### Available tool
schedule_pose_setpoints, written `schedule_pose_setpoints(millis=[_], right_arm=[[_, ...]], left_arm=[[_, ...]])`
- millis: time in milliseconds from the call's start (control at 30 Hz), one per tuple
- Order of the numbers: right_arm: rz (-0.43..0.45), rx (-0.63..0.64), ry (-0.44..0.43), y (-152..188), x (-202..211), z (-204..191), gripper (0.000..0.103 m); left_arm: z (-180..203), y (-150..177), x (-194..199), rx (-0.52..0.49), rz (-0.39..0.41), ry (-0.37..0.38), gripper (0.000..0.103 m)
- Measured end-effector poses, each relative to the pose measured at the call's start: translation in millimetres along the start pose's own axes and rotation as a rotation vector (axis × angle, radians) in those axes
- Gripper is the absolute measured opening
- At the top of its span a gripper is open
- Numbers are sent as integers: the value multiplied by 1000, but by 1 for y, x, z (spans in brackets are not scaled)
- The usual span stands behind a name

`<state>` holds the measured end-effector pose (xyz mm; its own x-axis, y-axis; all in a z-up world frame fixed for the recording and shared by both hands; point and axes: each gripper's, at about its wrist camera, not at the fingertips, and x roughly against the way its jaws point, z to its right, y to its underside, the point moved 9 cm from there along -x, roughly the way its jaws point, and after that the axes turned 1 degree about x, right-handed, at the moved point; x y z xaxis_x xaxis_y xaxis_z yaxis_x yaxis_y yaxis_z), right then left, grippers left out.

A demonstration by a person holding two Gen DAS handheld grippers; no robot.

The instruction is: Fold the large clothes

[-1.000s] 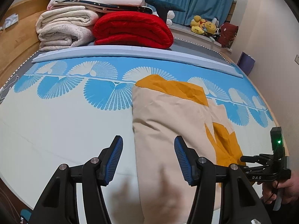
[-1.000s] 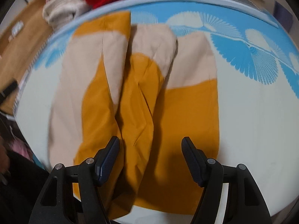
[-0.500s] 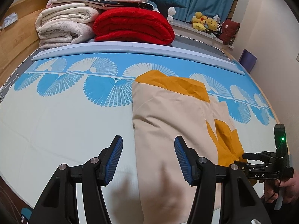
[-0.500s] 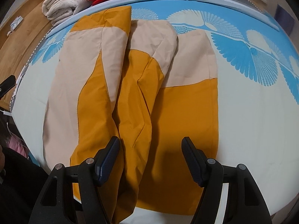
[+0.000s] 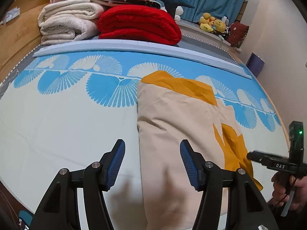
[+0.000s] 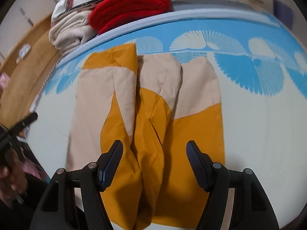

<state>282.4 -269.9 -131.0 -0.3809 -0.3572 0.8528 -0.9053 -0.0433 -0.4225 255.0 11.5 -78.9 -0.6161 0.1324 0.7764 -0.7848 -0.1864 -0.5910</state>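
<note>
A beige and mustard garment (image 5: 178,134) lies folded lengthwise on the bed, its sides turned in over the middle; it also shows in the right wrist view (image 6: 153,111). My left gripper (image 5: 151,163) is open and empty, above the garment's left edge near the bed's front. My right gripper (image 6: 154,164) is open and empty, above the mustard near end of the garment. The right gripper's body (image 5: 278,164) shows at the right in the left wrist view.
Folded cream blankets (image 5: 67,25) and a red blanket (image 5: 138,25) are stacked at the head of the bed (image 5: 57,124). Plush toys (image 5: 211,22) sit on a ledge by blue curtains. A wooden bed frame (image 5: 17,44) runs along the left.
The right gripper has drawn back and tilted up, so more of the far bed and blankets shows. The left gripper has shifted slightly closer. The garment has not moved.
</note>
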Motion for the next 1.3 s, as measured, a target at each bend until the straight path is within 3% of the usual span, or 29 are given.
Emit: schedule_pose_setpoints(millis=[100,333,533,733,933,967,1033,1067,1100,1167,1300], right_arm=[[-91,-65,-66,10,-15,1,69],[-221,-65,-113,25,-40,-7,69],[-217,-129,-200,23,-41,-14,72],[-259,-44,-164,30,-51,-31,77],[-288,97,-51,42,-62,-41,77],[-283,123,-34,42,-62,-44,74],[-258,168,-22,39,-60,-50,52],[-231,191,-24,36,-56,-55,28],[-202,204,-33,32,-51,-59,16],[-150,197,-75,24,-38,-65,11],[54,161,-186,-2,21,-69,7]], left_arm=[[-2,1,-3,13,-15,5,55],[-2,2,-2,7,-22,3,55],[-3,1,-1,3,-23,3,55],[-6,1,0,21,-28,6,55],[-3,2,0,6,-30,2,55],[-2,2,-1,4,-31,2,55],[-2,2,-1,3,-33,1,55],[-1,2,-2,3,-35,-1,55],[-1,3,-3,3,-37,-1,55],[0,3,-4,3,-42,0,55],[5,5,-6,-12,-47,0,55]])
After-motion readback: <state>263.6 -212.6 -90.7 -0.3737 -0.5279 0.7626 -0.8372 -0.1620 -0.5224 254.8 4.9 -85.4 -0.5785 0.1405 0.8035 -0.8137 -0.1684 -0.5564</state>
